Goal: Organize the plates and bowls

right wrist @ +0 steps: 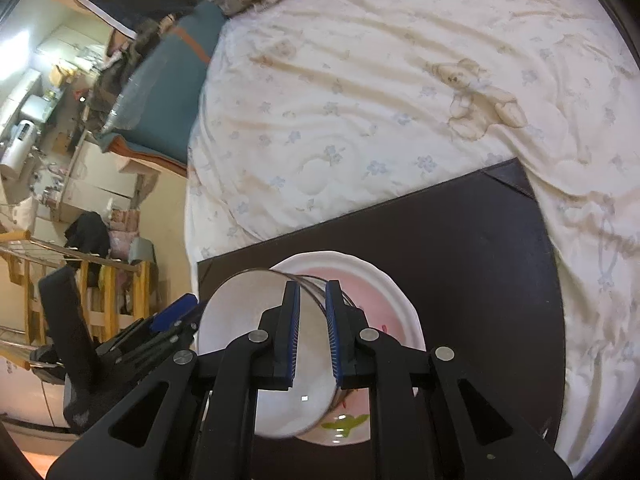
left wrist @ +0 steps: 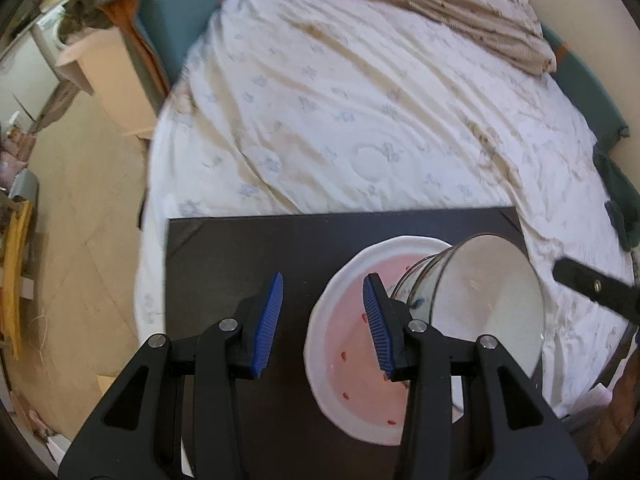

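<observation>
Over a dark board laid on a bed, the right gripper (right wrist: 313, 330) is clamped on the rim of a white bowl (right wrist: 256, 360), its blue pads pinching the bowl's wall between them. The bowl is tipped steeply, its pale inside facing the left wrist camera, and it sits over the near part of a white plate (right wrist: 384, 292) with a pink centre and small red marks. Whether the bowl's lower edge touches the plate cannot be told.

The left gripper (left wrist: 324, 322) hangs beside the bowl with its jaws apart and nothing between them; its right-hand finger (left wrist: 378, 328) stands over the plate's pink centre just next to the bowl's side, and its other finger is over bare board. In the right wrist view it shows at the bowl's left.

The plate lies flat on the dark board (left wrist: 240, 248), toward its right half. The board rests on a cream quilt (left wrist: 340, 112) printed with pale blue flowers and a teddy bear (right wrist: 476, 96).
</observation>
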The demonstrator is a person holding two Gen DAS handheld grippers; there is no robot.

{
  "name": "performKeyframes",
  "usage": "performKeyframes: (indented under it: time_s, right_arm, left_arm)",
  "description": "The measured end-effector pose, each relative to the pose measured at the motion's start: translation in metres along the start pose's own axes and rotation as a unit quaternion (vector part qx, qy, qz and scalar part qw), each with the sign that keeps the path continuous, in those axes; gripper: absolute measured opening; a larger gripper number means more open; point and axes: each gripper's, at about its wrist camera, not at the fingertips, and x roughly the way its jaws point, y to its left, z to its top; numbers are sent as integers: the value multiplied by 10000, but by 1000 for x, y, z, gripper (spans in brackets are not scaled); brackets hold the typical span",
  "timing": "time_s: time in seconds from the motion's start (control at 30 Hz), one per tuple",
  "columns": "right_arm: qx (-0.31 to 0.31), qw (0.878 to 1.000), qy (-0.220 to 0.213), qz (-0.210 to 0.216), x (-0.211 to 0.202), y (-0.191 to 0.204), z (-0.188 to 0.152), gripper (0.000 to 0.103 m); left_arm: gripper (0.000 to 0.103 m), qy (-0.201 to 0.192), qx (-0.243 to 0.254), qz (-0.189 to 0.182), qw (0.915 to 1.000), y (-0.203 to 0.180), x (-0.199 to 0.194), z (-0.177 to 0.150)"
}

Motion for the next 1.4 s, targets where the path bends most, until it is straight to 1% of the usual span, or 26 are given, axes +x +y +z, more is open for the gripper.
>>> performKeyframes:
  time_s: [0.07, 0.13, 0.2, 0.23, 0.27, 0.3, 0.37, 0.4, 0.43, 0.47, 0.5, 0.57, 0.6, 0.63, 0.77, 0.8, 0.87, 0.97, 1.1, 1.17, 1.27, 1.4]
  right_arm:
    - [-257, 9996, -138, -51, -16, 2, -11, 16]
    - [-503, 9983, -294, -98, -31, 3, -25, 16]
    - [-756, 9960, -463, -108, -47, 6, -44, 21]
    - [-911, 9942, -561, -120, -56, 7, -55, 39]
    - [-1018, 9927, -635, -117, -63, 8, -64, 69]
    - [-1147, 9906, -745, -76, -72, 8, -77, 75]
    - [-1355, 9857, -1002, -77, -86, 12, -97, 76]
    - [-1443, 9836, -1076, -140, -91, 14, -104, 77]
    - [-1561, 9801, -1193, -286, -97, 18, -115, 82]
    - [-1656, 9764, -1334, -371, -102, 21, -123, 88]
    - [-1747, 9726, -1475, -412, -108, 24, -132, 90]
    - [-1848, 9691, -1571, -455, -113, 27, -144, 91]
    - [-1855, 9682, -1610, -465, -115, 27, -149, 91]
    - [-1842, 9674, -1672, -478, -116, 26, -156, 91]
    - [-1840, 9639, -1789, -711, -114, 24, -176, 92]
    - [-1857, 9629, -1809, -744, -113, 23, -180, 94]
    - [-1892, 9604, -1860, -846, -108, 21, -189, 103]
    - [-1904, 9574, -1930, -998, -101, 18, -198, 103]
    - [-1916, 9549, -1990, -1091, -95, 16, -206, 103]
    - [-1929, 9553, -1948, -1109, -90, 17, -209, 103]
    - [-2017, 9525, -1897, -1265, -83, 21, -209, 103]
    - [-2090, 9505, -1924, -1260, -83, 23, -211, 103]
  left_arm:
    - [42, -193, -7, 7, 9998, 1, -18, -8]
    - [59, -410, -36, 54, 9991, 3, -35, -20]
    - [60, -611, -183, 3, 9980, 7, -49, -35]
    - [60, -670, -238, -44, 9975, 8, -54, -43]
    - [60, -750, -255, -77, 9968, 8, -59, -51]
    - [60, -845, -209, -91, 9962, 7, -65, -59]
    - [72, -1062, -121, 13, 9943, 4, -77, -80]
    - [84, -1132, -119, 56, 9935, 3, -81, -87]
    - [92, -1223, -129, 81, 9924, 2, -86, -96]
    - [93, -1305, -147, 77, 9913, 1, -92, -105]
    - [93, -1395, -156, 74, 9901, 0, -97, -114]
    - [95, -1537, -120, 118, 9880, -2, -105, -126]
    - [100, -1593, -77, 165, 9871, -4, -109, -132]
    - [103, -1673, -49, 206, 9857, -5, -113, -141]
    - [103, -1787, 18, 226, 9836, -9, -121, -165]
    - [103, -1794, 2, 263, 9834, -8, -120, -169]
    - [103, -1784, -60, 273, 9836, -8, -118, -178]
    - [103, -1729, 19, 264, 9846, -10, -115, -182]
    - [103, -1670, -33, 230, 9857, -10, -109, -181]
    - [103, -1660, -14, 289, 9857, -13, -107, -182]
    - [103, -1633, 47, 348, 9859, -16, -104, -183]
    - [103, -1580, 121, 342, 9868, -20, -100, -184]
